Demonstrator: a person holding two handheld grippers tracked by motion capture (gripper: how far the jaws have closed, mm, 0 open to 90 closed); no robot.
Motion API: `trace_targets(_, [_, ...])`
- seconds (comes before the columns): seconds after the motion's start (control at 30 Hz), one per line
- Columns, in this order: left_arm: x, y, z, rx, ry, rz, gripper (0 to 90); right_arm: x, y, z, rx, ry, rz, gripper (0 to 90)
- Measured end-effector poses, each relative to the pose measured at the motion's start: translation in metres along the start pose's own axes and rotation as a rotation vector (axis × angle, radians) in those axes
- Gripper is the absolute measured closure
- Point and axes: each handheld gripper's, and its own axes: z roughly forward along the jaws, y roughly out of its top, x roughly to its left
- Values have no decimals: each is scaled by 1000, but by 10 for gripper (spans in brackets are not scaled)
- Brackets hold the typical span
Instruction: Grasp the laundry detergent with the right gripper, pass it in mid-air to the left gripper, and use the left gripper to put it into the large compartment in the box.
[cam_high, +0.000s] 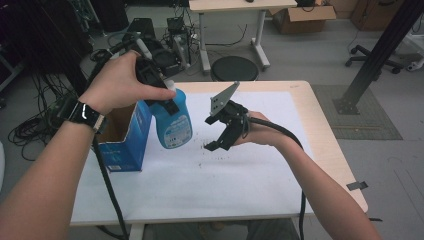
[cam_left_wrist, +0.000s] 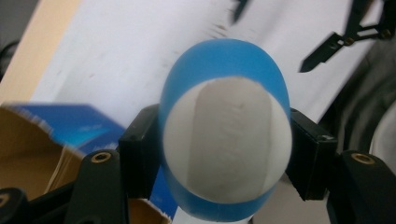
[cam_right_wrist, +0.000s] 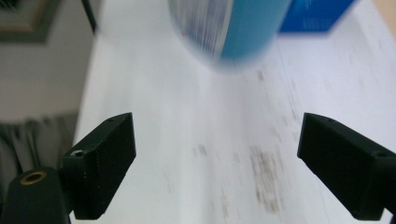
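A blue bottle (cam_high: 174, 122) with a white cap hangs in the air above the white sheet, just right of the blue box. My left gripper (cam_high: 167, 98) is shut on its top; in the left gripper view the white cap (cam_left_wrist: 227, 140) sits pinched between both black jaws. My right gripper (cam_high: 216, 132) stands open a little to the right of the bottle, low over the sheet, with nothing between its fingers (cam_right_wrist: 100, 163). In the right gripper view the blurred bottle (cam_right_wrist: 229, 28) hangs ahead of it.
An open blue cardboard box (cam_high: 122, 137) stands at the table's left edge (cam_left_wrist: 51, 140). A white sheet (cam_high: 225, 175) with dark specks covers the tabletop. Beyond the table are a black stool (cam_high: 234, 68), cables and another table.
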Motion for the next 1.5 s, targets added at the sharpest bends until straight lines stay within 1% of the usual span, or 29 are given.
trace_targets(0.03, [2,-1,-3,-5,12,-29,380,-1,-4,-1,39,-15,-1,112])
trace_targets(0.07, [6,-1,-6,-10,26,-70,380,-1,-7,-1,64,-29,-4,112])
trace_targets(0.1, [11,-3,-11,-23,42,-135,380,-1,-11,-2,95,-49,-5,112])
trace_targets(0.13, [14,-4,-13,-32,53,-172,380,-1,-16,-4,129,-62,-10,113])
trace_targets(0.23, [28,-10,-24,-55,93,-323,381,-2,-29,-8,198,-89,-23,117])
trace_targets(0.27, [31,-12,-25,-53,101,-350,381,-2,-34,-10,225,-101,-25,120])
trace_targets(0.3, [35,-15,-28,-55,114,-391,381,-1,-37,-12,240,-109,-27,123])
trace_targets(0.33, [42,-19,-31,-56,127,-458,381,-1,-41,-15,253,-116,-31,123])
trace_targets(0.4, [51,-25,-36,-62,149,-520,381,-2,-52,-22,280,-127,-30,125])
trace_targets(0.43, [55,-28,-39,-55,160,-547,381,-2,-55,-26,291,-133,-24,125])
trace_targets(0.53, [67,-38,-45,-66,192,-630,380,-4,-66,-38,310,-154,-9,129])
trace_targets(0.63, [77,-49,-50,-73,216,-697,380,-5,-76,-48,326,-180,1,130])
trace_targets(0.73, [85,-58,-53,-79,244,-746,380,-7,-85,-58,347,-199,15,132])
trace_targets(0.77, [87,-62,-54,-73,248,-750,380,-7,-88,-61,355,-205,18,132])
trace_targets(0.8, [89,-65,-54,-74,254,-766,381,-7,-91,-64,358,-215,22,132])
trace_targets(0.9, [94,-72,-53,-66,259,-802,381,-8,-99,-71,379,-222,28,131])
trace_targets(1.03, [101,-81,-46,-64,259,-843,381,-10,-107,-80,397,-235,43,129])
trace_targets(1.23, [107,-90,-35,-47,264,-868,381,-11,-114,-87,402,-243,54,128])
trace_targets(1.4, [110,-96,-20,-33,265,-878,381,-11,-118,-87,408,-240,59,126])
trace_targets(1.5, [112,-99,-10,-27,261,-888,381,-11,-118,-86,419,-235,54,125])
